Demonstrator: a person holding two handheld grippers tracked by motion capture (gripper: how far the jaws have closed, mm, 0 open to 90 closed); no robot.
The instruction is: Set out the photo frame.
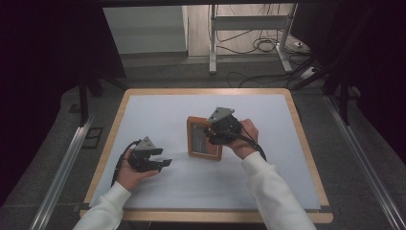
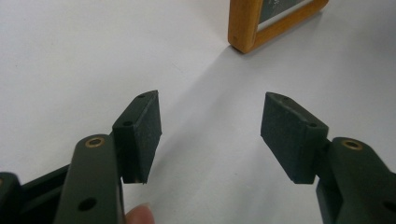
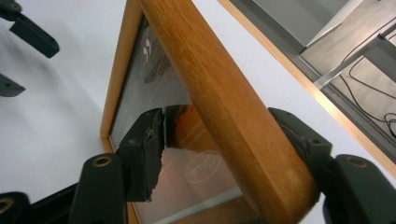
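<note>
Wooden and glass-fronted, the picture frame (image 1: pixel 203 140) lay near the middle of the tabletop (image 1: pixel 158 112), its right-hand side under the right gripper (image 1: pixel 216 130). In the right gripper view, the jaws were clenched on one wooden rail of the picture frame (image 3: pixel 224 112), one pad against the glass and the other against the rail's outer edge. The right hand (image 1: pixel 244 139) held that gripper from the frame's right side. Well to the left and nearer the person, the left gripper (image 1: pixel 163 163) rested in the left hand (image 1: pixel 128 175), low over the white surface. Its jaws stood apart with nothing between them, pointed toward a corner of the frame (image 2: pixel 247 28).
</note>
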